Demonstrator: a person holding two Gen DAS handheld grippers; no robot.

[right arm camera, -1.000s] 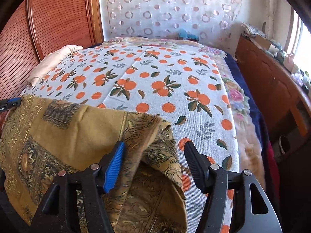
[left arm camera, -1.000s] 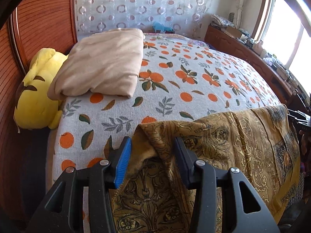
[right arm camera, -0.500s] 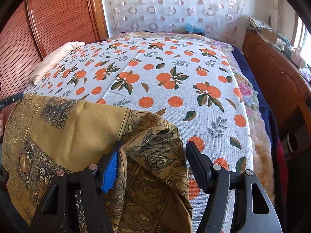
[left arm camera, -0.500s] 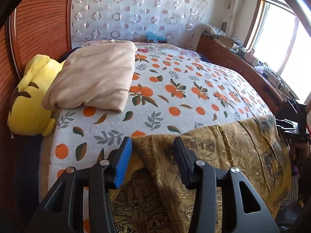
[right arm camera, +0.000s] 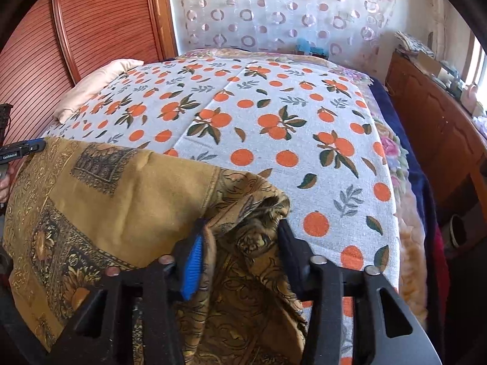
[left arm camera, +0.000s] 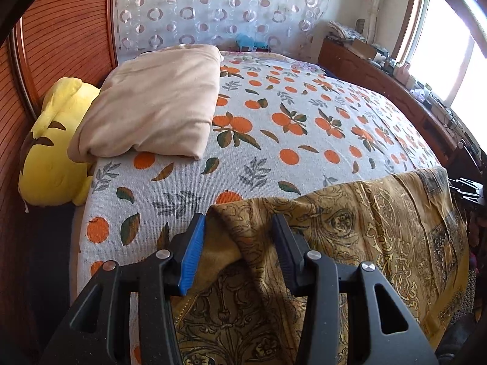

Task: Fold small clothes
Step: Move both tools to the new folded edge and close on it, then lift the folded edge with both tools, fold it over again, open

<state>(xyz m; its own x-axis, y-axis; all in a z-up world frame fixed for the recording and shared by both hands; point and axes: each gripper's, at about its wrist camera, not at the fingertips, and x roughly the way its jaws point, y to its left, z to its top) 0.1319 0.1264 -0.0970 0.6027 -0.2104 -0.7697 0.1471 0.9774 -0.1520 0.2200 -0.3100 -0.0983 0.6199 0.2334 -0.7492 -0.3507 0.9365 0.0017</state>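
Between the right gripper (right arm camera: 240,228) jaws: a bunched corner of the mustard patterned cloth (right arm camera: 115,200); jaws are closing, and both pads already look pressed into the bunch. Left gripper (left arm camera: 239,222) jaws sit partly apart with the other bunched corner of the same cloth between them; blue pad against the fabric on one side, black pad against it on the other, so it reads as clamped.

Out from the right jaws: cloth spreads away to the left, plain mustard side up with darker printed blocks, and hangs down below the jaws; its far edge lies on the orange-print bedspread (right arm camera: 274,115). Tip of the left gripper shows at that view's left edge, at the cloth's far corner.

Out from the left jaws: cloth runs off to the right along the near edge of the bed; bedspread ahead of the jaws; beige folded blanket (left arm camera: 158,103) further ahead and to the left, lying on the bedspread; yellow plush toy (left arm camera: 51,158) left of the blanket, touching it, against the wooden headboard (left arm camera: 61,30). Circle-print curtain (left arm camera: 213,9) behind the bed; wooden sideboard (right arm camera: 432,127) along the right.
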